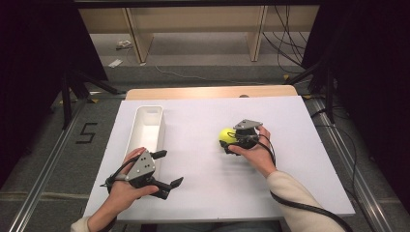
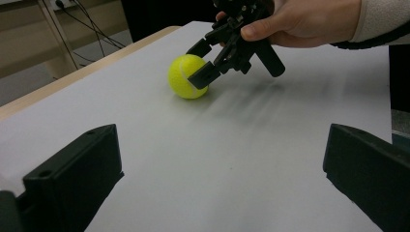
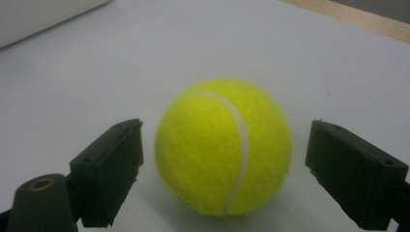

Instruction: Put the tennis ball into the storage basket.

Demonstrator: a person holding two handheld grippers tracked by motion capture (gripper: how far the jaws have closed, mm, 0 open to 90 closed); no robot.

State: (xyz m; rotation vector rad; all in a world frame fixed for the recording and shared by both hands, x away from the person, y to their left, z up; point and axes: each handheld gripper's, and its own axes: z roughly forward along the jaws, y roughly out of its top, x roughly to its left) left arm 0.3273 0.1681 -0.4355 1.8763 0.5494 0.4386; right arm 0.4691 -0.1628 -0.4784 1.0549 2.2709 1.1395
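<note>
Near the middle of the bench (image 1: pixel 203 164), a little toward its right edge, lies a tennis ball (image 1: pixel 226 136), round and fuzzy, bright yellow with a curved white seam. It rests on the smooth white sheet that covers the bench; a strip of light wood shows at the far edge. The right claw (image 1: pixel 230 143) is around the ball: its two black jaws, blocky and matte, stand on both sides of it with a small gap on each side, so it is open and does not yet grip. The left claw (image 1: pixel 170 168) is near the front left corner, its jaws spread wide and holding nothing, with a grey three-cornered plate on top. Just beyond it, along the left edge, stands a long white bin (image 1: pixel 145 126) of smooth plastic with rounded corners
</note>
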